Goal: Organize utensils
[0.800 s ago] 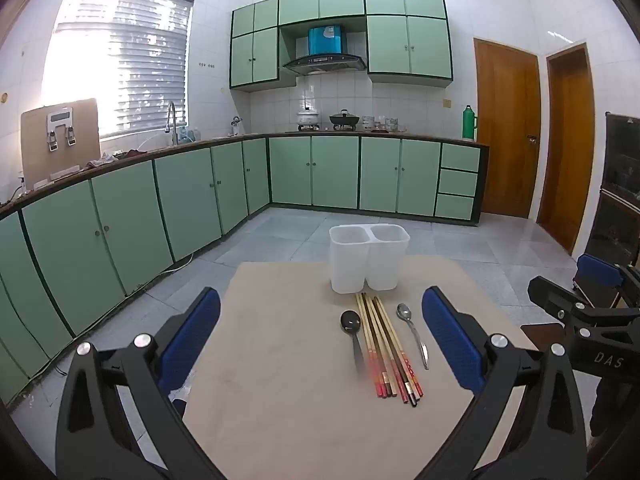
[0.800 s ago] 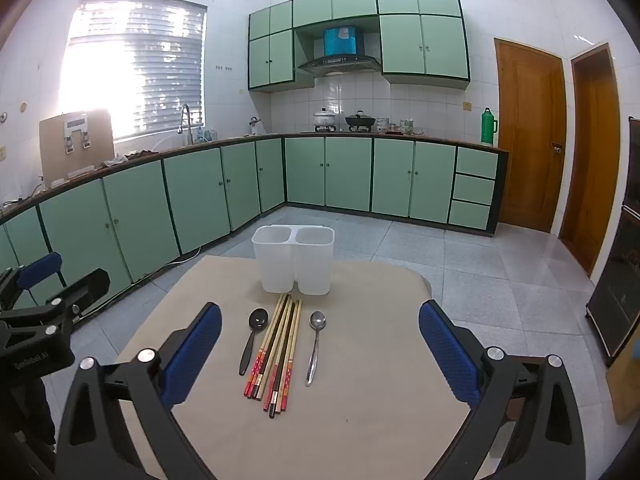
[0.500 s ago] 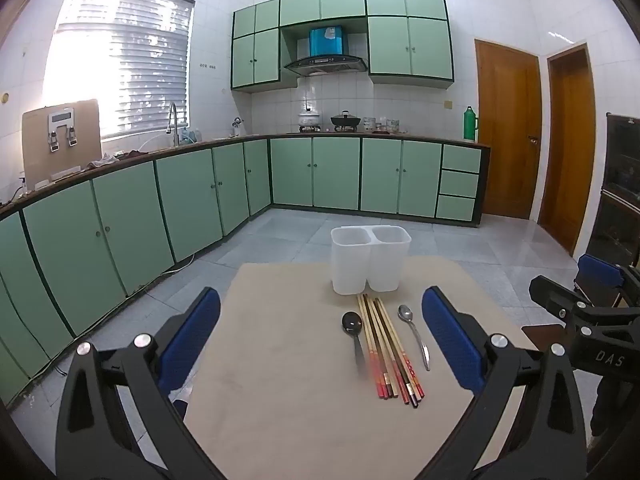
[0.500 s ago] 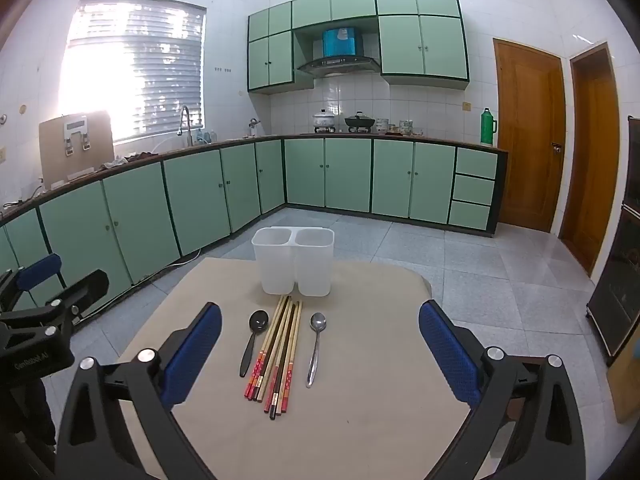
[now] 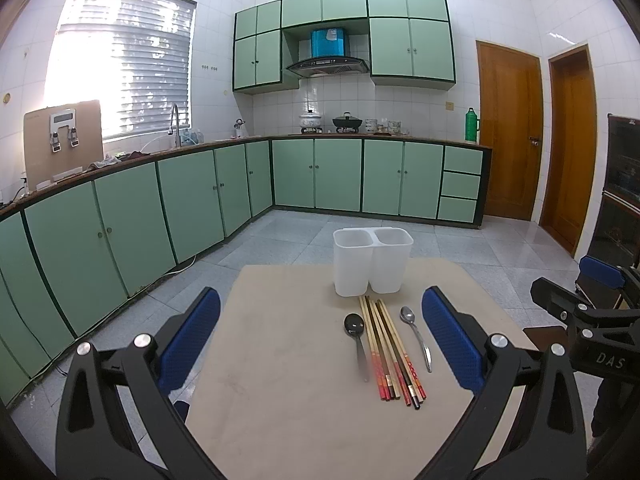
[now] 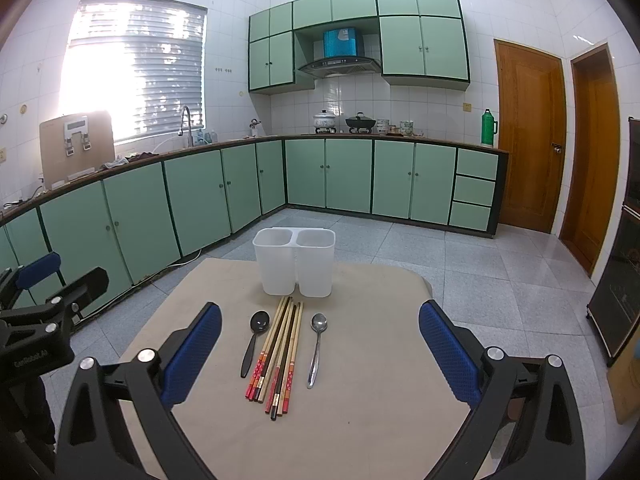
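1. Chopsticks (image 6: 276, 354) bundled on the beige table (image 6: 360, 420), just short of the white two-compartment holder (image 6: 295, 262), tips toward it.
2. Black spoon (image 6: 253, 340) just left of the bundle, metal spoon (image 6: 316, 350) just right; both apart from it.
3. Left gripper (image 5: 320, 344) spread wide, pinching nothing.
4. Right gripper (image 6: 320, 348) equally spread, holding nothing.
5. Holder compartments seemingly bare, though their depths stay unseen.

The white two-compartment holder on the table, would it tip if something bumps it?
The white holder looks like thin, empty plastic, so probably light and easy to slide. It stands tall on a narrowing base, so a high push may tip it.
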Available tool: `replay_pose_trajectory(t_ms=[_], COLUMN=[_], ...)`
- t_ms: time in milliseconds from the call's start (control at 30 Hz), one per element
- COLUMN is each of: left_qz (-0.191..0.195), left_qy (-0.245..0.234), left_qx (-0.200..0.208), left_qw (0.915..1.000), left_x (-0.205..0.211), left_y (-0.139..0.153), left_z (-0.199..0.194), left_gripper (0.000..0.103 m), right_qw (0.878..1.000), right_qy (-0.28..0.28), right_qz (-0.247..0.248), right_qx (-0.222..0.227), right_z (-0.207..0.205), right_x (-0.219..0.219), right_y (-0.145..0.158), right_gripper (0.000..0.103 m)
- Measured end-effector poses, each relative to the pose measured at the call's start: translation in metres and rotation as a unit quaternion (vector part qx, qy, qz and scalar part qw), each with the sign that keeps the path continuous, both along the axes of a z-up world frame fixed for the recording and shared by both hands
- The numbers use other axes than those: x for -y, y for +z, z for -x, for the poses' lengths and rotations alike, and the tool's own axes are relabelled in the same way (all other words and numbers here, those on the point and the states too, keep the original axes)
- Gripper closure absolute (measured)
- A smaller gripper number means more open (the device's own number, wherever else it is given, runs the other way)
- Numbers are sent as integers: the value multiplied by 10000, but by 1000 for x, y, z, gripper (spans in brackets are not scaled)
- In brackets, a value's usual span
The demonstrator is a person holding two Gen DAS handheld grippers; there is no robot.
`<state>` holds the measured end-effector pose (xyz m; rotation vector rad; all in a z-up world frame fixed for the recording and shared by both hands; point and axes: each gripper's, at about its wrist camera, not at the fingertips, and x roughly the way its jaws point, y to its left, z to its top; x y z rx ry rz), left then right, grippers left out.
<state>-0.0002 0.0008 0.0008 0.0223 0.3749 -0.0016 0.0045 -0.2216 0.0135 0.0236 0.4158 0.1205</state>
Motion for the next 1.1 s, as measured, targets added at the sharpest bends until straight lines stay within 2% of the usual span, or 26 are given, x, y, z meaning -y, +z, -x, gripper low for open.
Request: replay_pose_trajectory(t_ms=[167,1100], left_qz=[4,-12], left_qy=[-2,-1], left_qx=[4,21], left_qw=[10000,10000], left_x=[-4,-9], left_y=[8,11], left_z=[0,0], left_gripper=[5,5], right_qw=[10000,10000], right_qy=[-3,-5], right_qz=[0,6], right_qx=[8,11], right_z=[0,0], right_x=[0,-1], right_y=[0,0], right_gripper=[6,6])
